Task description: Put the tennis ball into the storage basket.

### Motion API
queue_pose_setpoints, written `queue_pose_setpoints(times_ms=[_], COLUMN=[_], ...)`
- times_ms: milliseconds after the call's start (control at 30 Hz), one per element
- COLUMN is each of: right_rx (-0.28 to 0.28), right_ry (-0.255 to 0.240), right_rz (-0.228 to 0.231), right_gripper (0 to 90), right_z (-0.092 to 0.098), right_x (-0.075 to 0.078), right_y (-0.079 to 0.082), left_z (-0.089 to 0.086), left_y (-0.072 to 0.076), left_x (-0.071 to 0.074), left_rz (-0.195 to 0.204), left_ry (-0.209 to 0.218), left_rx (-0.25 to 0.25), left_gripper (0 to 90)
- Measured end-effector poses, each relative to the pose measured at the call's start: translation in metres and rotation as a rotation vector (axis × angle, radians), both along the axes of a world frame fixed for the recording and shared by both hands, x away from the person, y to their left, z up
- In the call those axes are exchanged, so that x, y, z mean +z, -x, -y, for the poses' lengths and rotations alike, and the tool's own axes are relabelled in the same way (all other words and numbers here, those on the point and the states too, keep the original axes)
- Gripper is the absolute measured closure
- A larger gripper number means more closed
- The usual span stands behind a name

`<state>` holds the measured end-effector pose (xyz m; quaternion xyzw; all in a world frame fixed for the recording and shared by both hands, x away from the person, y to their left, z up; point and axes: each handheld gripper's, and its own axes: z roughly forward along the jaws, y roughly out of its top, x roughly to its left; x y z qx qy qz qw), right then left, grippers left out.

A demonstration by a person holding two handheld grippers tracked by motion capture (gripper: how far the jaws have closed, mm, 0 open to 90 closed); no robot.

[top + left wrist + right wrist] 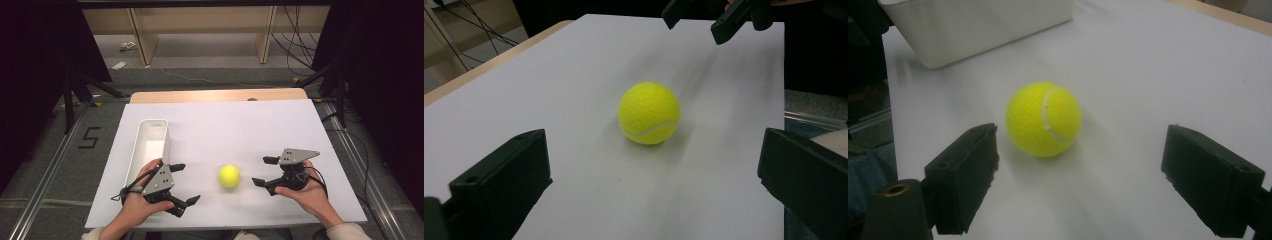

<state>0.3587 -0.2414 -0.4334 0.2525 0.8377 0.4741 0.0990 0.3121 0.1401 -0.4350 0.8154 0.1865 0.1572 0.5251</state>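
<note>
White board [225, 125] covers the table, and a yellow tennis ball [229, 175] sits on it between the left gripper [186, 183] and right gripper [262, 171], both spread wide, empty, aimed at it; a white bin [150, 145] stands left

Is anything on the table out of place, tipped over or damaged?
Nothing stands out. The tennis ball rests whole on the white board, the white bin stands upright, and the left gripper and right gripper are open beside the ball.
</note>
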Motion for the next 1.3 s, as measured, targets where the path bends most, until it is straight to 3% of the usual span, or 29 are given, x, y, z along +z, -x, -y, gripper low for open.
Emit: queue_pose_setpoints(times_ms=[1300], right_rx=[0.068], right_ry=[0.060], right_rz=[-0.030], right_gripper=[15.7], right_z=[-0.042], right_x=[-0.011], right_y=[-0.014], left_z=[0.000], left_y=[0.001], left_x=[0.001], left_rz=[0.006], left_ry=[-0.002], left_rx=[-0.006], left_gripper=[0.0])
